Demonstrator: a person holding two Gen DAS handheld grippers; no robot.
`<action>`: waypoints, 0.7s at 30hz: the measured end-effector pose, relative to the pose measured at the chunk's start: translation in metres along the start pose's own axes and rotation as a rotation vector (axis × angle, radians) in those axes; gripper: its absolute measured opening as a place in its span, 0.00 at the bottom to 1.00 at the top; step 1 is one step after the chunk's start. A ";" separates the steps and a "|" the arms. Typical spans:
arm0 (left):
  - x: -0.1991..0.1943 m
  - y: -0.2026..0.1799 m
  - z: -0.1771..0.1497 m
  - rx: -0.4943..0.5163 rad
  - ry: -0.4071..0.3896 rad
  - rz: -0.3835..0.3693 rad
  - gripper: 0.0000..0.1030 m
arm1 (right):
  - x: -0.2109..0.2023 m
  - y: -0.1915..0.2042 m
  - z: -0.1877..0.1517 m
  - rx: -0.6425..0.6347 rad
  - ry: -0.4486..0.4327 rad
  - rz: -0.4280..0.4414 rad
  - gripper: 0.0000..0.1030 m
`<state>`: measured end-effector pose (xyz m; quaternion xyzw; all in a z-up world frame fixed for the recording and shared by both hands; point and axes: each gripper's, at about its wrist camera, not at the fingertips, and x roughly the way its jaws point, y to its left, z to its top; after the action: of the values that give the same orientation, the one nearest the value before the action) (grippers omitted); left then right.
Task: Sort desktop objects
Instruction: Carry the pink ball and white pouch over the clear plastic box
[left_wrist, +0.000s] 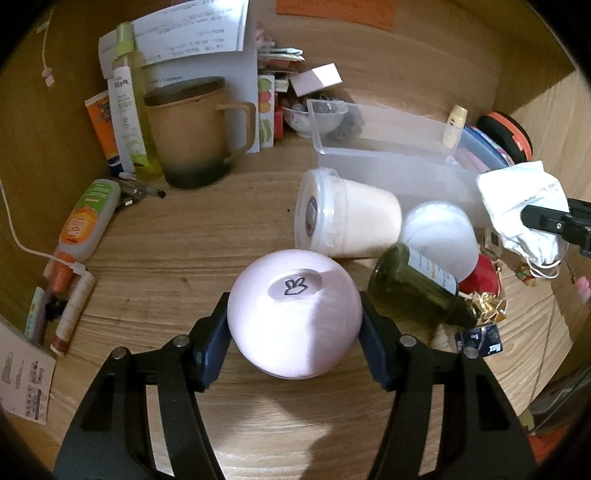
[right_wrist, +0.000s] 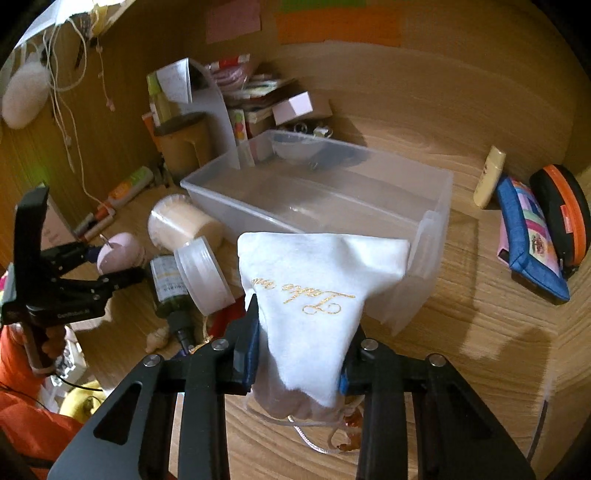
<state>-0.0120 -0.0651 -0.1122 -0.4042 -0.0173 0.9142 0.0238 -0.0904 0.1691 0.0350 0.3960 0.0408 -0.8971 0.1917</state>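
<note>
cluttered wooden desk (left_wrist: 229, 236): left gripper (left_wrist: 295, 328) clamps smooth, slippery pink ball (left_wrist: 295, 314) at its widest; right gripper (right_wrist: 301, 354) pinches soft, light white pouch (right_wrist: 314, 295).

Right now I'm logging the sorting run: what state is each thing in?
Pink ball: clamped in the left gripper.
White pouch: pinched in the right gripper, off the desk.
Clear bin: open, nothing in the part visible.
Green bottle: lying down.
Lidded tub: on its side.
Mug: upright.
</note>
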 end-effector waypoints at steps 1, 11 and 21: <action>-0.002 0.001 0.001 -0.006 -0.002 0.000 0.61 | -0.003 -0.001 0.001 0.002 -0.005 0.002 0.28; -0.026 0.012 0.021 -0.011 -0.044 -0.018 0.61 | -0.037 -0.013 0.015 0.044 -0.077 0.059 0.28; -0.040 0.012 0.050 0.007 -0.067 -0.067 0.61 | -0.054 -0.021 0.026 0.052 -0.113 0.051 0.28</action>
<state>-0.0228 -0.0804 -0.0497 -0.3723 -0.0283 0.9260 0.0552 -0.0829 0.1991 0.0907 0.3504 -0.0035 -0.9136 0.2062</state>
